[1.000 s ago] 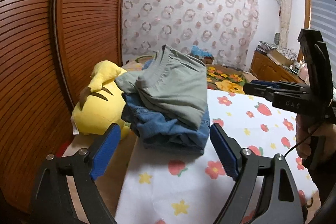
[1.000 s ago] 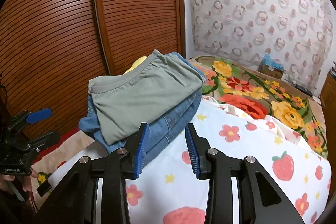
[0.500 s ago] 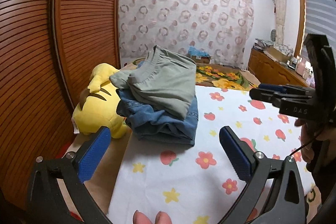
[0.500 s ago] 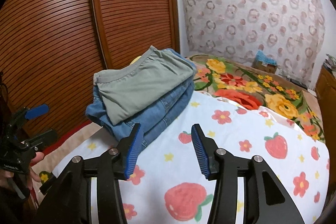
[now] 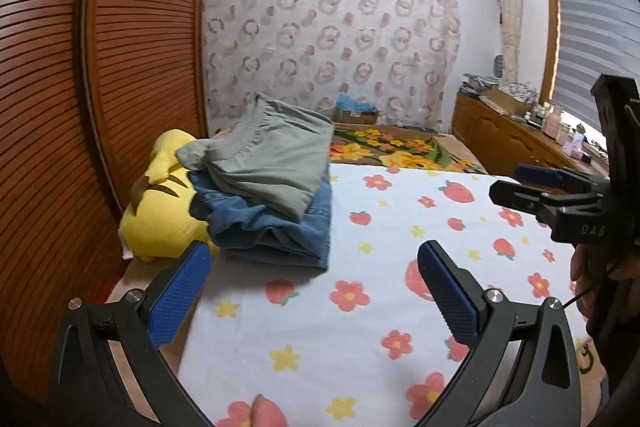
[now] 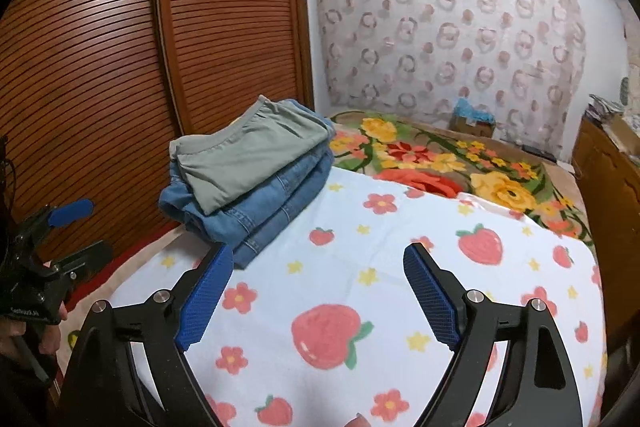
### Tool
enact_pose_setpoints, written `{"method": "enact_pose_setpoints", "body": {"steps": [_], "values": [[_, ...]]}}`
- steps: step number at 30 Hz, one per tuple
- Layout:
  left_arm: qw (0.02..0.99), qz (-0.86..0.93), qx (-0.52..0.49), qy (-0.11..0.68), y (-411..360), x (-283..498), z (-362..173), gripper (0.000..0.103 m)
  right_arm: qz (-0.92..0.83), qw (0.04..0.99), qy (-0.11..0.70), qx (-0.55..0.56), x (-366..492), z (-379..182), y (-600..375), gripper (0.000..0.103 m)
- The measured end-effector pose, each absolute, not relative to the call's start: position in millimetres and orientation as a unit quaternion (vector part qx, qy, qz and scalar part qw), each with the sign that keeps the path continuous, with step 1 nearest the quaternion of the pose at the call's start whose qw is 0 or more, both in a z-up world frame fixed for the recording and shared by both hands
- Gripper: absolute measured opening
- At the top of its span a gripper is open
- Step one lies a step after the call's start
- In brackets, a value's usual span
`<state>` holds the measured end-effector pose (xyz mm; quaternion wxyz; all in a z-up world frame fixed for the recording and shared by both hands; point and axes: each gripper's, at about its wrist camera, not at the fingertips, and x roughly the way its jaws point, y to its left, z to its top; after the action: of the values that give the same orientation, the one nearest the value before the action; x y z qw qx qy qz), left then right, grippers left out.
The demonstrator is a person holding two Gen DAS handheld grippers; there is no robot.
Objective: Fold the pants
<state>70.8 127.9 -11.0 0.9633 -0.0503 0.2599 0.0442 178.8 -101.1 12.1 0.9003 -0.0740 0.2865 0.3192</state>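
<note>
holding both tools low over the bed, you have nothing clamped in either one: the left hand-held gripper (image 5: 314,289) stands with its blue pads spread fully apart over the flowered sheet (image 5: 400,227), and the right hand-held gripper (image 6: 320,293) has just been opening, its pads now wide with only bare sheet between them. ahead of your left hand-held gripper and a little to its left sits the stack: the grey-green pants (image 5: 272,163) folded on top of the folded jeans (image 5: 280,231), touching nothing of yours. from your right hand-held gripper the same stack lies ahead and to the left, the grey-green pair (image 6: 248,159) square on the denim (image 6: 260,207). the pile rests at the bed's edge, against the yellow plush toy (image 5: 164,203) and close to the slatted wardrobe door (image 5: 100,67), which looks like a way to keep finished pieces off the open middle of the sheet. by my reading, the top pair is folded and set down, and your pads are apart because the cloth is let go. one corner of the grey-green waistband hangs over the denim on the toy's side, so the stack could slump that way if nudged. whether more pants wait to be folded, these views do not show.
</note>
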Motion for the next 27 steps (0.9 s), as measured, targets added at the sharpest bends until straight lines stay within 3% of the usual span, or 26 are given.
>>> {"method": "enact_pose_setpoints", "body": {"steps": [27], "values": [[0.96,-0.021,-0.026,0.277,34,64,-4,0.103,0.217,0.936,0.275,-0.027,76,28,-203,0.088]]}}
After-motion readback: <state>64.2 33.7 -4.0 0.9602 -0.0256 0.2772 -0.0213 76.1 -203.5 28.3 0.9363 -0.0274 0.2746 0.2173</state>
